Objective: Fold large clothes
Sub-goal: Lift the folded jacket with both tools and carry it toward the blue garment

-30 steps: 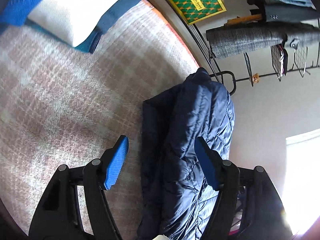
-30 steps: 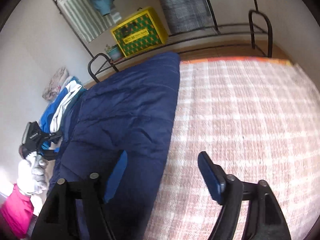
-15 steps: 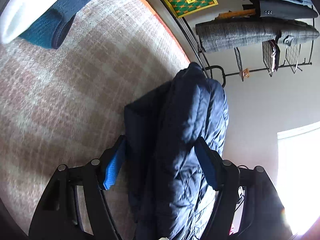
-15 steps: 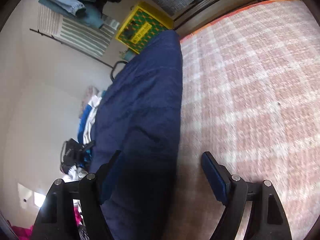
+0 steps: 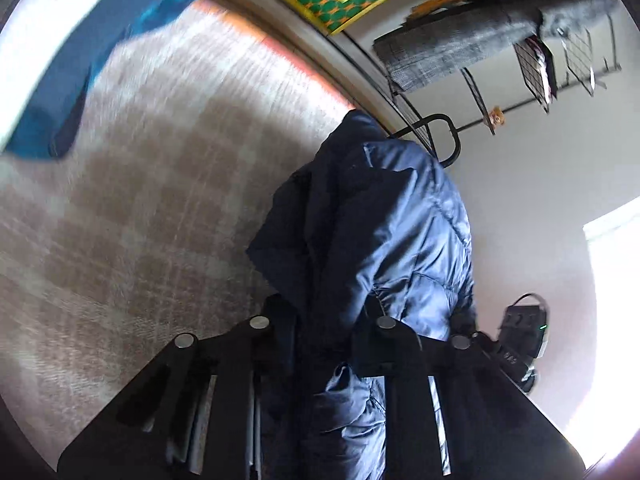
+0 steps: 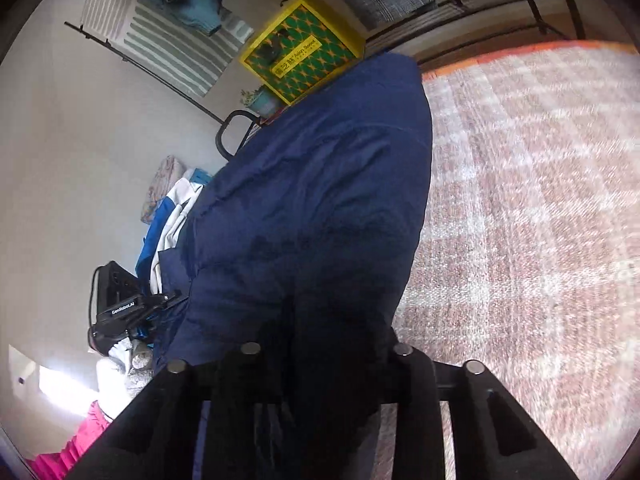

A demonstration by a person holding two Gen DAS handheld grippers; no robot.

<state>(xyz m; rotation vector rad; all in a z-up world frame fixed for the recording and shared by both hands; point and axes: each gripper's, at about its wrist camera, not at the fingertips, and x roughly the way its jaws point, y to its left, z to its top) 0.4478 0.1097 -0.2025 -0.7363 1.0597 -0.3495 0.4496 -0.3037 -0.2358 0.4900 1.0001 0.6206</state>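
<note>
A navy quilted puffer jacket (image 5: 380, 232) lies along the edge of a pink plaid bed cover (image 5: 140, 200). My left gripper (image 5: 324, 320) is shut on one end of the jacket, which bunches up between its fingers. In the right wrist view the jacket (image 6: 320, 200) stretches away as a long smooth fold. My right gripper (image 6: 324, 344) is shut on the jacket's other end; the fabric hides its pads. The left gripper (image 6: 132, 312) also shows at the jacket's far left side.
A blue and white pillow (image 5: 60, 40) lies at the head of the bed. A yellow-green box (image 6: 300, 48), a black metal rack (image 5: 436, 136) with hanging clothes and a grey checked garment (image 5: 460, 44) stand past the bed. Pink cloth (image 6: 68, 452) lies low left.
Both grippers have closed on the jacket: they were open around its edges before. The jacket's ends now bunch in the jaws and lift slightly.
</note>
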